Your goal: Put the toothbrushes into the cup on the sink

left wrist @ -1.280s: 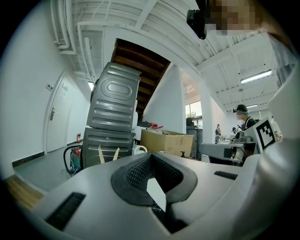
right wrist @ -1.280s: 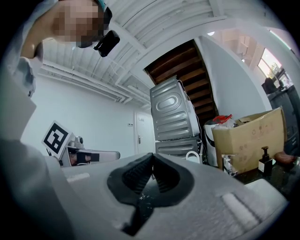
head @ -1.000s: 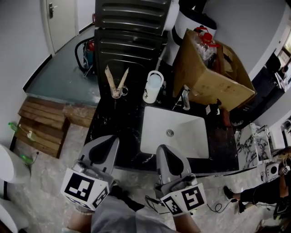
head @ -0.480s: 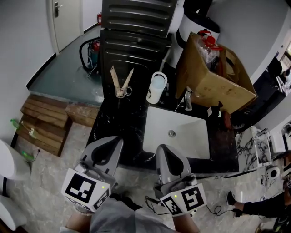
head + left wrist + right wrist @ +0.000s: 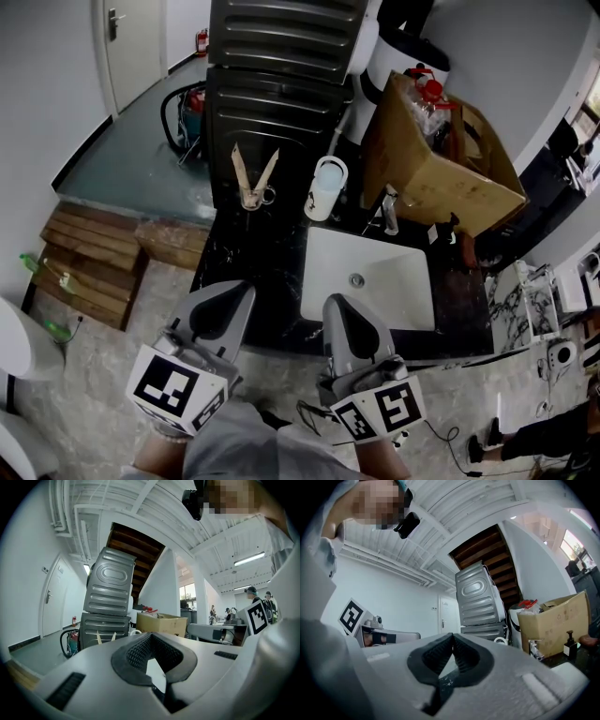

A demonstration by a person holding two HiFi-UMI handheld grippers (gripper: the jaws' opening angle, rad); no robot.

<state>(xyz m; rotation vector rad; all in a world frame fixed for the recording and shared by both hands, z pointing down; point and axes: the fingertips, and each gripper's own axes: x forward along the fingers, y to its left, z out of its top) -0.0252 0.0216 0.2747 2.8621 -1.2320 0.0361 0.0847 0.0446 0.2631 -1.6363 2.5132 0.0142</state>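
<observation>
Two wooden toothbrushes (image 5: 251,173) stand crossed in a V in a small glass at the back left of the black counter (image 5: 244,253). A white cup (image 5: 326,188) stands right of them, behind the white sink basin (image 5: 375,281). My left gripper (image 5: 223,295) and right gripper (image 5: 340,309) hover side by side at the counter's front edge, well short of both. Each is shut with nothing between its jaws. In the left gripper view the toothbrushes (image 5: 99,637) and cup (image 5: 135,631) show just over the closed jaws; in the right gripper view the cup (image 5: 501,641) shows too.
A faucet (image 5: 389,210) and a dark soap bottle (image 5: 453,228) stand behind the basin. A large open cardboard box (image 5: 441,159) fills the back right. Two stacked grey washing machines (image 5: 281,75) rise behind the counter. Wooden pallets (image 5: 89,253) lie on the floor at left.
Both grippers stay shut and hold their place. The head view has drifted, so the counter and sink sit slightly further right and lower in the picture.
</observation>
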